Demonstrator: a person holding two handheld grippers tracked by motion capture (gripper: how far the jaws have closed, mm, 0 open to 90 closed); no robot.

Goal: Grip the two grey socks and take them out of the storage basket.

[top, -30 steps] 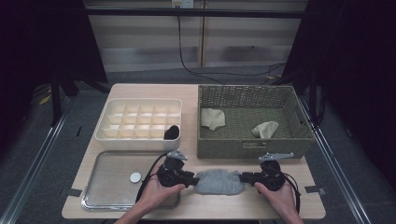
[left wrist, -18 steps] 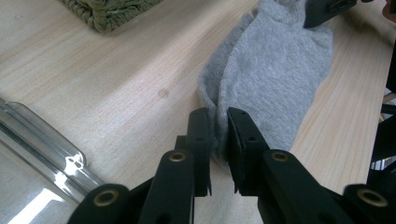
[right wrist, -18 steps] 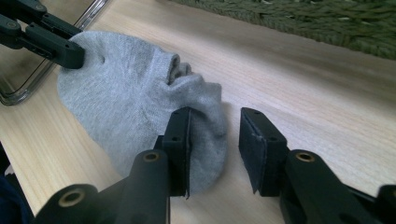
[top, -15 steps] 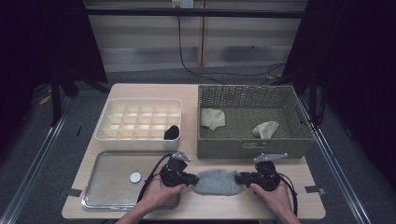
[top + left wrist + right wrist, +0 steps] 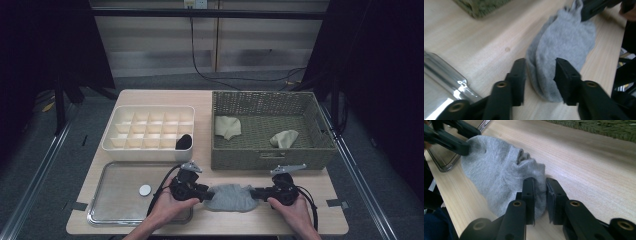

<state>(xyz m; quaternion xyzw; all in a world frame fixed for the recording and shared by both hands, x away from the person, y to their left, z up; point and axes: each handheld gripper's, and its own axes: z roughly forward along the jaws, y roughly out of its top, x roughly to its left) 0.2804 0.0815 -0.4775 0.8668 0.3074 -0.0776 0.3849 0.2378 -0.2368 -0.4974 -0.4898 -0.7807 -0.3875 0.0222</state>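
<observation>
Table [image 5: 310, 185]: basket [image 5: 270, 157] beyond sock [image 5: 230, 197]

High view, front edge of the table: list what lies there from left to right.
Metal tray → white disc in the tray → left gripper → grey sock → right gripper.

Two hand-held black grippers, bare hands and forearms.

Left gripper [image 5: 206, 192] and right gripper [image 5: 256, 193] matt black, each topped by a grey three-cornered plate and trailing a black cable looped toward the near edge. Seen close in the gripper views: flat, blocky black fingers [image 5: 566, 82] on angular arms, pinned with round brass-coloured rivets; likewise the right one's fingers [image 5: 529, 197]. No sleeves in sight.
</observation>
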